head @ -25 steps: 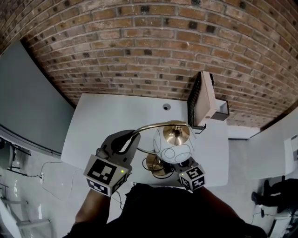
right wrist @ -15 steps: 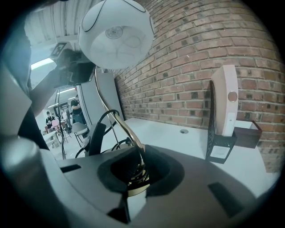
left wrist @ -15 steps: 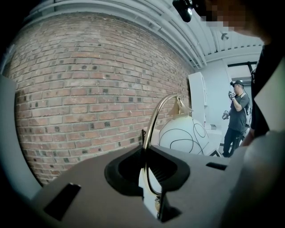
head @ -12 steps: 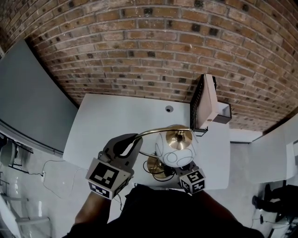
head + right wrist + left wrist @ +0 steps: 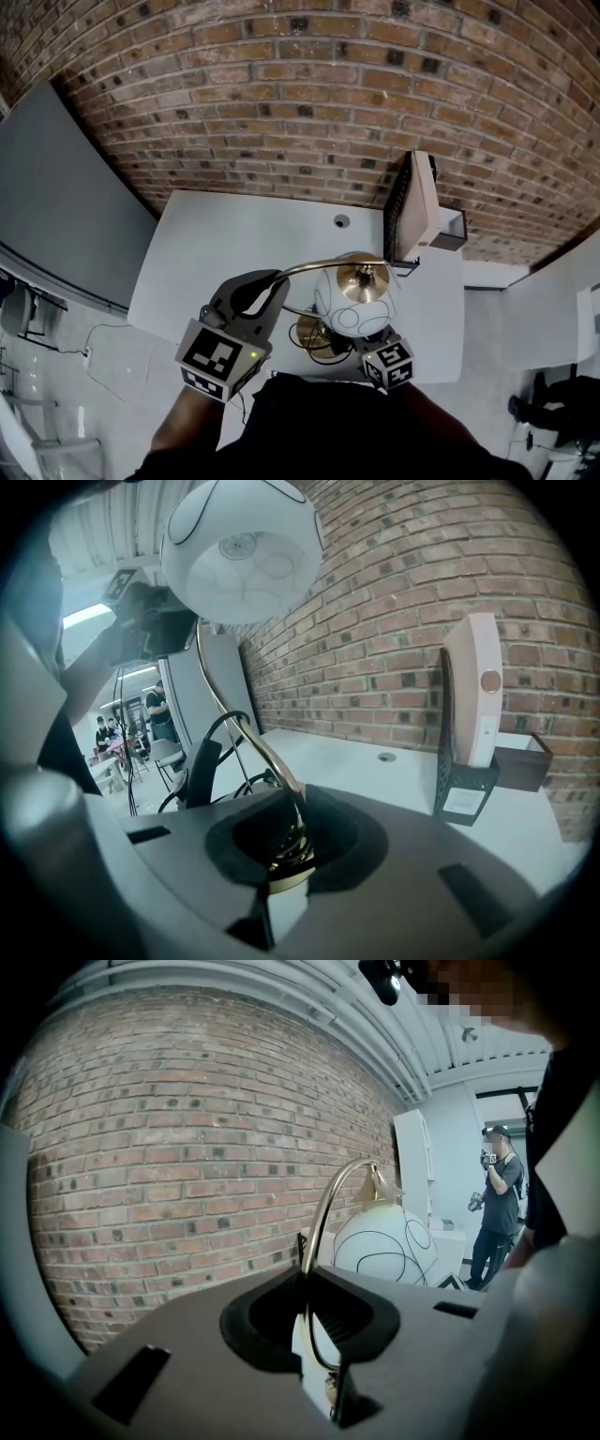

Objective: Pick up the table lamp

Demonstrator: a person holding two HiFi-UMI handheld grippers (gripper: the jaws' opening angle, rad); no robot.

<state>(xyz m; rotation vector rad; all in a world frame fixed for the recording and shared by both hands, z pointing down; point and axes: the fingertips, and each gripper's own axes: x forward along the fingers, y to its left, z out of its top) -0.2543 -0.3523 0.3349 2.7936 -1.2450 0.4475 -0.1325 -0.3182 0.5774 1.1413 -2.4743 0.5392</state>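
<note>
Table lamp [image 5: 349, 305] is gripped twice: left tool [image 5: 267, 283] clamped on its curved arm [image 5: 323, 264], right tool [image 5: 286, 855] clamped low on its stem [image 5: 267, 757], likely to keep it balanced.

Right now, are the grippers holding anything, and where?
Both hold the table lamp: left gripper on its arched brass arm, right gripper low on the stem near the base.

Forearms reach forward side by side; the left gripper [image 5: 263, 284] and right gripper [image 5: 289, 851] tilt slightly down, jaws clamped on the table lamp [image 5: 352, 302].
</note>
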